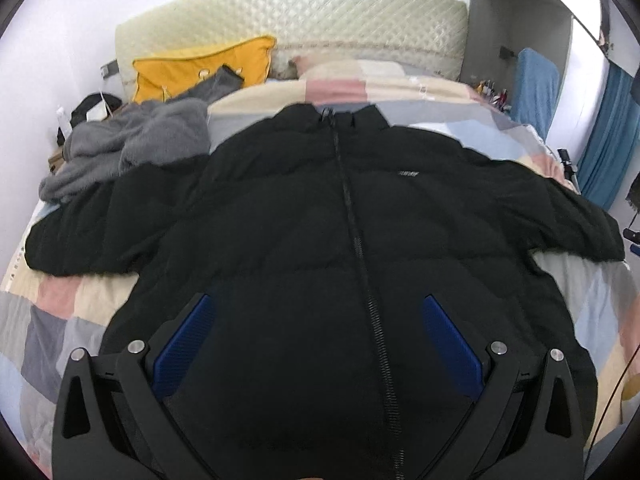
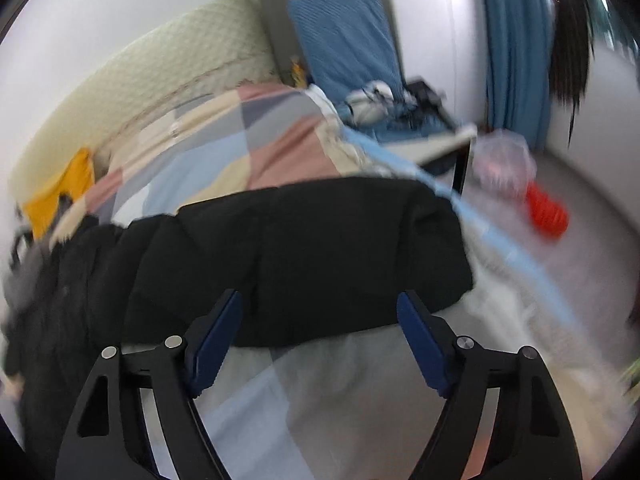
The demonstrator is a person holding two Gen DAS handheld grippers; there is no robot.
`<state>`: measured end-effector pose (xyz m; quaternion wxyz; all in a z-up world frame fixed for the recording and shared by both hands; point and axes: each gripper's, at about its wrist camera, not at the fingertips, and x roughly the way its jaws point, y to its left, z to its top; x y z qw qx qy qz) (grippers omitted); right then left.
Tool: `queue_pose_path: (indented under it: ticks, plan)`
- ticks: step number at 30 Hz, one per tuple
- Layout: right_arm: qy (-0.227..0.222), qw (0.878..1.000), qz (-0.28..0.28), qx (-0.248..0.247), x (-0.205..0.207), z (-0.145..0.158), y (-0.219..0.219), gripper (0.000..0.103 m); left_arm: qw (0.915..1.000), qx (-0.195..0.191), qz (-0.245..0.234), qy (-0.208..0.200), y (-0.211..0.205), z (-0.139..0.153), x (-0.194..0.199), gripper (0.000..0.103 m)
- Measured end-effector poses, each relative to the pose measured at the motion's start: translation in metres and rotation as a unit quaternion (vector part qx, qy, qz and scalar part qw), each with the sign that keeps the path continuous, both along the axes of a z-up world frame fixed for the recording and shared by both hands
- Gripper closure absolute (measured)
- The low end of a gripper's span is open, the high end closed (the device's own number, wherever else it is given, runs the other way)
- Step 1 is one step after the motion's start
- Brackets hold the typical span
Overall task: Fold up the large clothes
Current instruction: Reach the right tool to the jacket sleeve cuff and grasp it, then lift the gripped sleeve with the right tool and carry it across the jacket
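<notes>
A black puffer jacket (image 1: 304, 216) lies front up and zipped on the bed, collar toward the headboard, both sleeves spread out sideways. My left gripper (image 1: 318, 304) is open and empty, hovering over the jacket's lower front near the zipper. In the right wrist view, the jacket's right sleeve (image 2: 320, 252) lies across the bed's right side, cuff end near the edge. My right gripper (image 2: 320, 300) is open and empty, just above the sleeve's near edge. This view is motion blurred.
The bed has a patchwork quilt (image 1: 60, 304). A grey fleece garment (image 1: 132, 140) and a yellow pillow (image 1: 200, 68) lie at the far left near the quilted headboard (image 1: 296, 12). A blue chair (image 2: 352, 52), a blue curtain (image 2: 516, 40) and a red object (image 2: 546, 212) stand to the right of the bed.
</notes>
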<state>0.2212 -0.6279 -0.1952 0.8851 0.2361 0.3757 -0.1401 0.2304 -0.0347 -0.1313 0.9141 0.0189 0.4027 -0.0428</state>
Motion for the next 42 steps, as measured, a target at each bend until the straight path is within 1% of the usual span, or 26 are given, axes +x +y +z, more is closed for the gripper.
queue_pose_path:
  ticks: [2, 3, 4, 6, 7, 9, 11, 12, 13, 14, 16, 17, 19, 22, 25, 26, 28, 30, 32, 34, 37, 38, 40, 41, 42]
  plan:
    - [-0.017, 0.999, -0.015, 0.045, 0.003, -0.011, -0.009, 0.026, 1.0, 0.001, 0.009, 0.001, 0.001, -0.004, 0.003, 0.0]
    - [-0.031, 0.997, -0.021, 0.073, 0.004, -0.017, -0.013, 0.034, 0.9998, 0.002, 0.017, -0.004, 0.003, -0.004, 0.003, 0.0]
    - [-0.044, 0.995, -0.027, 0.091, 0.006, -0.02, -0.017, 0.038, 0.9997, 0.003, 0.022, -0.01, 0.004, -0.004, 0.003, 0.0]
    - [-0.071, 0.989, -0.046, 0.121, 0.005, -0.023, -0.022, 0.038, 0.9994, -0.005, 0.028, -0.022, 0.008, 0.0, 0.003, 0.0]
    - [-0.076, 0.987, -0.053, 0.13, 0.007, -0.025, -0.024, 0.038, 0.9991, -0.01, 0.029, -0.028, 0.009, 0.002, 0.004, 0.0]
    - [-0.074, 0.982, -0.082, 0.152, 0.008, -0.031, -0.031, 0.038, 0.9984, -0.012, 0.035, -0.042, 0.01, 0.006, 0.003, 0.0]
    - [-0.072, 0.978, -0.097, 0.167, 0.011, -0.036, -0.039, 0.038, 0.9979, -0.015, 0.04, -0.048, 0.009, 0.009, 0.003, 0.0]
    - [-0.069, 0.978, -0.107, 0.168, 0.01, -0.036, -0.042, 0.038, 0.9979, -0.021, 0.038, -0.047, 0.009, 0.009, 0.004, 0.0]
    - [-0.065, 0.975, -0.142, 0.159, 0.003, -0.033, -0.044, 0.038, 0.9979, -0.032, 0.033, -0.047, 0.008, 0.01, 0.005, 0.0]
    - [-0.072, 0.971, -0.163, 0.158, -0.004, -0.03, -0.045, 0.037, 0.9976, -0.039, 0.031, -0.048, 0.008, 0.01, 0.006, 0.0]
    - [-0.076, 0.965, -0.189, 0.165, -0.016, -0.028, -0.046, 0.036, 0.9973, -0.044, 0.028, -0.052, 0.005, 0.011, 0.007, 0.0]
    - [-0.076, 0.963, -0.196, 0.168, -0.02, -0.029, -0.047, 0.035, 0.9973, -0.042, 0.028, -0.053, 0.004, 0.012, 0.008, 0.0]
    - [-0.072, 0.963, -0.194, 0.172, -0.022, -0.033, -0.049, 0.036, 0.9975, -0.04, 0.028, -0.051, 0.003, 0.01, 0.01, 0.0]
    - [-0.083, 0.957, -0.211, 0.18, -0.031, -0.034, -0.052, 0.036, 0.9979, -0.039, 0.032, -0.042, 0.004, 0.005, 0.011, 0.0]
    - [-0.081, 0.957, -0.236, 0.149, -0.041, -0.027, -0.049, 0.035, 0.9981, -0.036, 0.034, -0.036, 0.006, 0.001, 0.011, 0.0]
    - [-0.08, 0.954, -0.249, 0.144, -0.047, -0.027, -0.049, 0.034, 0.9981, -0.036, 0.035, -0.035, 0.007, 0.0, 0.011, 0.0]
    - [-0.089, 0.953, -0.24, 0.161, -0.049, -0.037, -0.056, 0.034, 0.9981, -0.038, 0.035, -0.033, 0.008, -0.001, 0.011, 0.0]
    - [-0.091, 0.954, -0.222, 0.18, -0.043, -0.044, -0.06, 0.03, 0.9983, -0.037, 0.035, -0.03, 0.009, -0.004, 0.012, 0.0]
    - [-0.094, 0.955, -0.213, 0.183, -0.035, -0.046, -0.066, 0.03, 0.9985, -0.035, 0.035, -0.024, 0.009, -0.008, 0.014, 0.0]
    - [-0.099, 0.953, -0.212, 0.193, -0.025, -0.048, -0.072, 0.029, 0.9986, -0.034, 0.035, -0.021, 0.009, -0.01, 0.014, 0.0]
    - [-0.102, 0.955, -0.203, 0.19, -0.005, -0.05, -0.079, 0.03, 0.9989, -0.028, 0.037, -0.012, 0.01, -0.015, 0.013, 0.0]
    - [-0.106, 0.954, -0.203, 0.192, 0.002, -0.049, -0.082, 0.033, 0.999, -0.027, 0.035, -0.011, 0.01, -0.016, 0.013, 0.0]
    - [-0.117, 0.955, -0.194, 0.189, 0.014, -0.045, -0.084, 0.047, 0.999, -0.02, 0.032, -0.025, 0.01, -0.016, 0.01, 0.0]
    - [-0.117, 0.956, -0.194, 0.186, 0.018, -0.042, -0.085, 0.062, 0.9989, -0.013, 0.034, -0.029, 0.011, -0.016, 0.009, 0.0]
    - [-0.115, 0.957, -0.195, 0.183, 0.021, -0.04, -0.086, 0.073, 0.9989, -0.01, 0.033, -0.031, 0.011, -0.015, 0.009, 0.0]
